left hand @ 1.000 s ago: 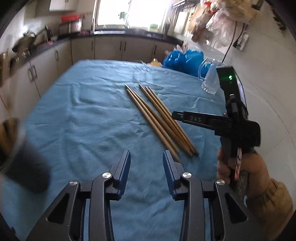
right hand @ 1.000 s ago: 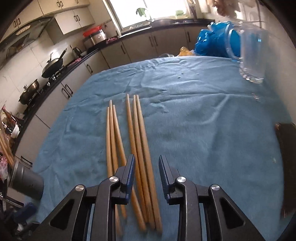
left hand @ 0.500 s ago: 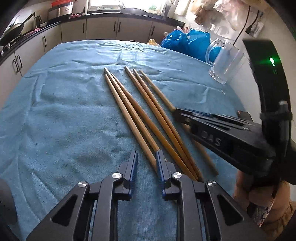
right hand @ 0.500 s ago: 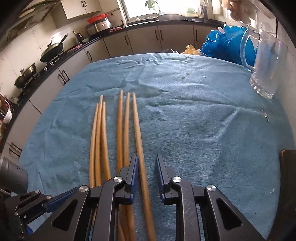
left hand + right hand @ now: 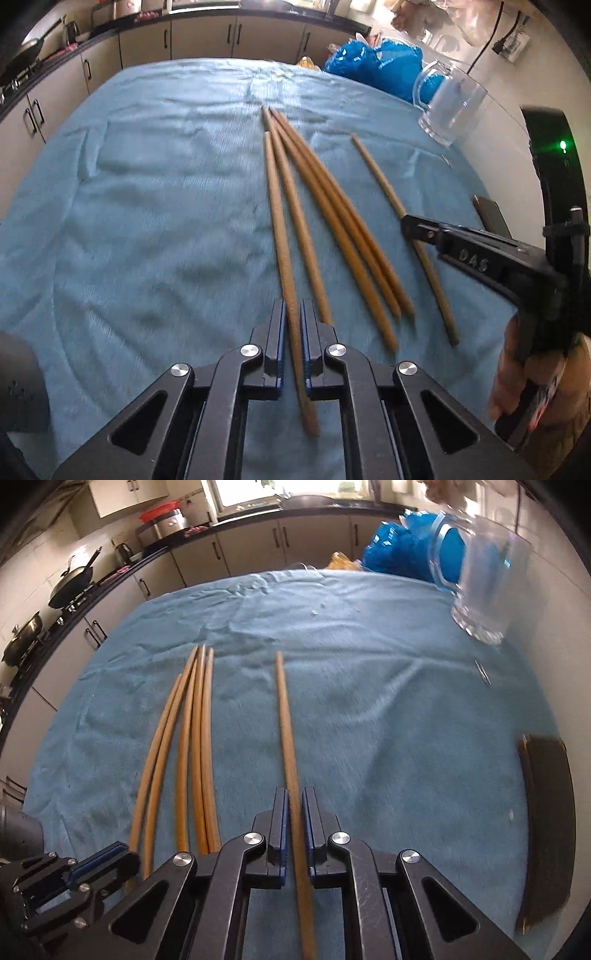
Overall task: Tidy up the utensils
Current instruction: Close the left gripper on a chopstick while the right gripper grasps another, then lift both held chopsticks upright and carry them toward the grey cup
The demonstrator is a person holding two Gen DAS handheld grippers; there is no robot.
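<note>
Wooden chopsticks: our left hand-held gripper (image 5: 291,325) and right hand-held gripper (image 5: 294,812), open a moment ago, are each now clenching one; the rest (image 5: 343,229) are waiting at one o'clock.

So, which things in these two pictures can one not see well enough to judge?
- Dark container, left wrist view: cut off by the left edge, blurred; contents unseen.
- Dark flat object, right wrist view: near the right edge, blurred; unidentifiable.
- Right gripper, left wrist view: seen side-on, so its grip on the chopstick is unclear there.
- Glass mug, right wrist view: blurred; contents unclear.
</note>
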